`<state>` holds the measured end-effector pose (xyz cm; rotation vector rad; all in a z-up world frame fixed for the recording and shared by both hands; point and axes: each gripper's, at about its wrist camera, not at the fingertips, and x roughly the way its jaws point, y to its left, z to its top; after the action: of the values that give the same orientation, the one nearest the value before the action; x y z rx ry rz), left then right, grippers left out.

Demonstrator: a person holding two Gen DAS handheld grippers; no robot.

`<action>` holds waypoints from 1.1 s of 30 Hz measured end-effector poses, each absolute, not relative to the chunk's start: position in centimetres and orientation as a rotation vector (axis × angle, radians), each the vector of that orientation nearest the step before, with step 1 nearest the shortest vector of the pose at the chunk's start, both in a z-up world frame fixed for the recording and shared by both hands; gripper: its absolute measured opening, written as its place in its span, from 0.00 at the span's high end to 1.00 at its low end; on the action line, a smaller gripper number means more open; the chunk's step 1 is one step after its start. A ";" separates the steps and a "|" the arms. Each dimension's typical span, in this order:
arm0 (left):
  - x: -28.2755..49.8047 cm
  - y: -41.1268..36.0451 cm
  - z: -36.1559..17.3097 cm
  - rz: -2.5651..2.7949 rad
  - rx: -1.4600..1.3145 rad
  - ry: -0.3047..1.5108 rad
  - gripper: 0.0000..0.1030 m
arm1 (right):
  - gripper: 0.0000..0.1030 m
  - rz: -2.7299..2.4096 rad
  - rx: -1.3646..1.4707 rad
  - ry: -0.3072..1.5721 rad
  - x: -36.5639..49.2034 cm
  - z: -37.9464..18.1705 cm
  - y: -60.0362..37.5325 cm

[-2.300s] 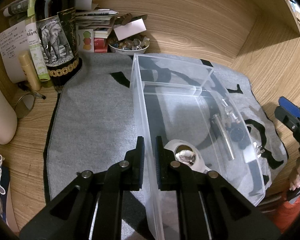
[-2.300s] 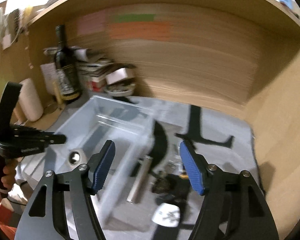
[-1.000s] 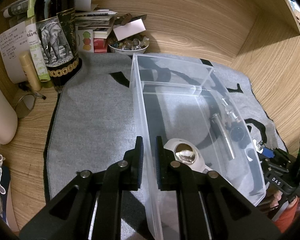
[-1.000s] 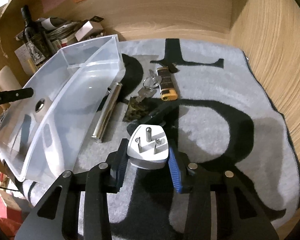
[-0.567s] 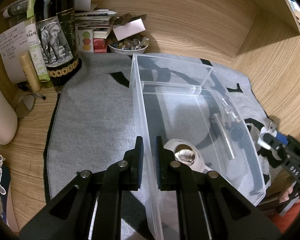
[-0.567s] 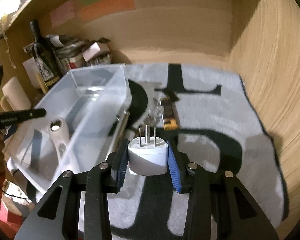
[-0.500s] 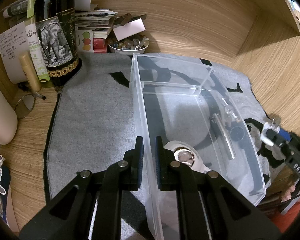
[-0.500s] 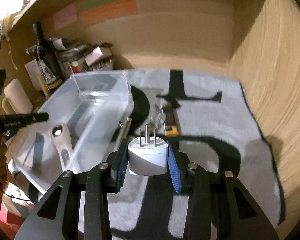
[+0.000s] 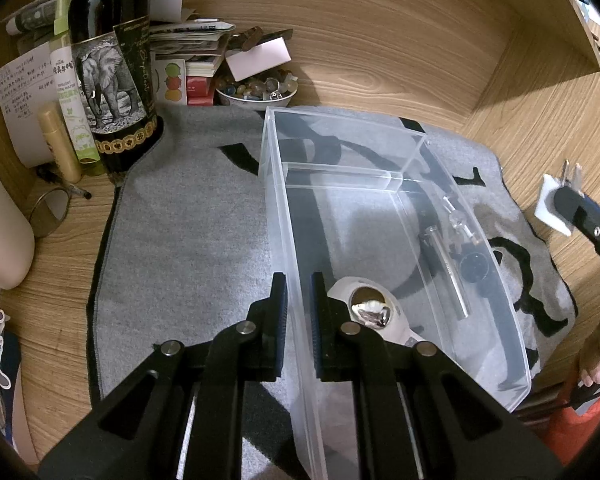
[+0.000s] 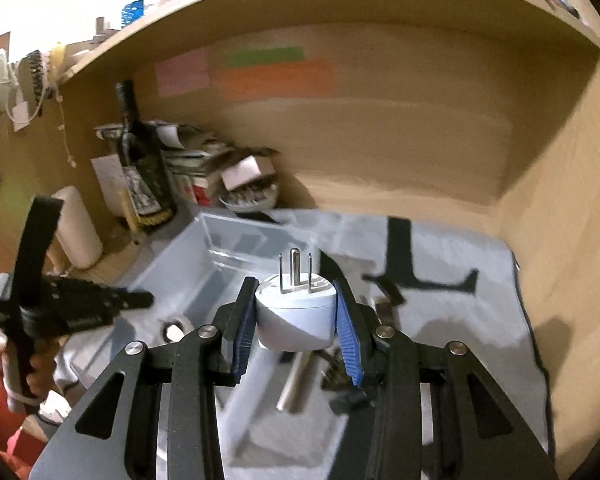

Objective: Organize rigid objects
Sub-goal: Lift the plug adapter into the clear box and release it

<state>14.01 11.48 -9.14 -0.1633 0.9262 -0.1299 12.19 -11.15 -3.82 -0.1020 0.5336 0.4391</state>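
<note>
A clear plastic bin (image 9: 396, 176) stands on a grey mat (image 9: 188, 240). My left gripper (image 9: 298, 304) is shut on the bin's near left wall. A white tool with a shiny round part (image 9: 370, 310) lies inside the bin. My right gripper (image 10: 296, 320) is shut on a white plug adapter (image 10: 296, 312), prongs up, held in the air right of the bin (image 10: 220, 256). The adapter also shows at the right edge of the left wrist view (image 9: 552, 204). A metal cylinder (image 10: 294, 380) and other small items, blurred, lie on the mat (image 10: 460, 320) beside the bin.
A dark wine bottle (image 9: 112, 68), tubes, papers and a bowl of small stones (image 9: 256, 88) crowd the back left corner. Wooden walls close the back and right. A white roll (image 9: 0, 232) lies at far left.
My right gripper closed on the plug adapter on the mat and has lifted it up and toward the bin. My left gripper has kept its hold on the bin wall.
</note>
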 end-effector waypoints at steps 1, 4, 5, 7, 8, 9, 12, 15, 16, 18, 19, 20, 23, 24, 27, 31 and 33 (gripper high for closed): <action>14.0 11.5 -9.1 -0.130 -0.164 0.926 0.91 | 0.67 0.450 -0.110 0.529 12.3 -3.6 -10.6; 14.0 11.5 -9.1 -0.130 -0.164 0.926 0.91 | 0.67 0.478 -0.135 0.528 12.7 -3.5 -9.1; 14.0 11.5 -9.1 -0.130 -0.164 0.926 0.91 | 0.67 0.486 -0.141 0.531 12.8 -3.5 -8.7; 14.0 11.4 -9.1 -0.130 -0.164 0.926 0.91 | 0.67 0.506 -0.154 0.543 13.3 -3.7 -7.8; 14.0 11.4 -9.1 -0.130 -0.164 0.926 0.91 | 0.67 0.513 -0.162 0.550 13.5 -3.9 -7.4; 14.0 11.5 -9.1 -0.131 -0.164 0.926 0.91 | 0.67 0.519 -0.170 0.558 13.7 -4.0 -6.9; 14.0 11.4 -9.1 -0.130 -0.165 0.926 0.91 | 0.67 0.538 -0.196 0.586 14.4 -4.7 -5.7; 14.0 11.3 -9.1 -0.132 -0.168 0.925 0.91 | 0.67 0.548 -0.213 0.619 15.2 -5.5 -4.7; 14.1 11.3 -9.1 -0.132 -0.170 0.925 0.91 | 0.67 0.554 -0.216 0.632 15.5 -5.8 -4.5; 14.1 11.3 -9.1 -0.133 -0.172 0.925 0.91 | 0.67 0.557 -0.225 0.656 15.9 -6.3 -4.0; 14.1 11.3 -9.1 -0.133 -0.173 0.924 0.91 | 0.67 0.557 -0.232 0.668 16.1 -6.5 -3.7; 14.1 11.3 -9.1 -0.133 -0.173 0.924 0.91 | 0.67 0.559 -0.237 0.679 16.3 -6.8 -3.5; 14.0 11.2 -9.1 -0.133 -0.171 0.923 0.91 | 0.67 0.567 -0.255 0.723 16.9 -7.6 -2.9; 14.0 11.3 -9.1 -0.133 -0.171 0.923 0.91 | 0.67 0.568 -0.261 0.738 17.1 -7.9 -2.8; 14.0 11.2 -9.1 -0.133 -0.173 0.923 0.91 | 0.67 0.577 -0.272 0.775 17.6 -8.5 -2.5; 14.0 11.3 -9.1 -0.133 -0.171 0.923 0.91 | 0.67 0.588 -0.267 0.799 17.8 -9.0 -2.4; 14.0 11.2 -9.1 -0.133 -0.170 0.924 0.91 | 0.67 0.597 -0.264 0.814 17.9 -9.1 -2.4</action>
<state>14.04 11.19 -9.08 -0.1698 0.9239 -0.1330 17.92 -2.39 -9.10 -0.2640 0.8136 0.5968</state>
